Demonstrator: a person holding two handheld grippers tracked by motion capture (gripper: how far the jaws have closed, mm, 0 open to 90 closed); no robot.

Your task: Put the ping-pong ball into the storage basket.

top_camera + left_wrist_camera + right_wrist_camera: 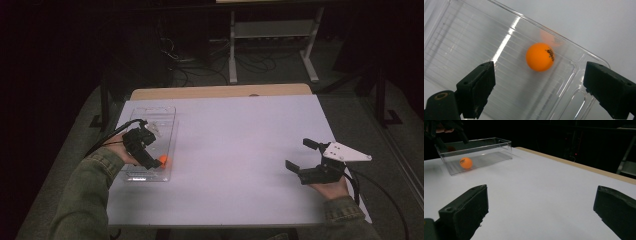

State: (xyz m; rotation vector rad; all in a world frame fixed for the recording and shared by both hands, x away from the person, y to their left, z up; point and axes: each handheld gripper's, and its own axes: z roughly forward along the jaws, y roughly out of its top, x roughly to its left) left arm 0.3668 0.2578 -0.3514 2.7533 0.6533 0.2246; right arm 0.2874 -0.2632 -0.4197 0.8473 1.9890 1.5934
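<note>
One orange ball (540,57) lies loose on floor of clear plastic tray (461,45), at 12 o'clock from left gripper (537,87), beyond jaw tips. Left jaws spread, nothing between. Right gripper (306,156) well apart at table's (240,125) 3 o'clock side, jaws wide, empty. Judgement: ball light, hollow, smooth, rolls readily, dents under hard squeeze. Grip gently across widest middle, pads on opposite sides.

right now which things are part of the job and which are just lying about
In the job:
- orange ball
- clear box holding it
- left claw, open above the ball

Lying about:
- right claw, open over bare table
- floor cables
</note>
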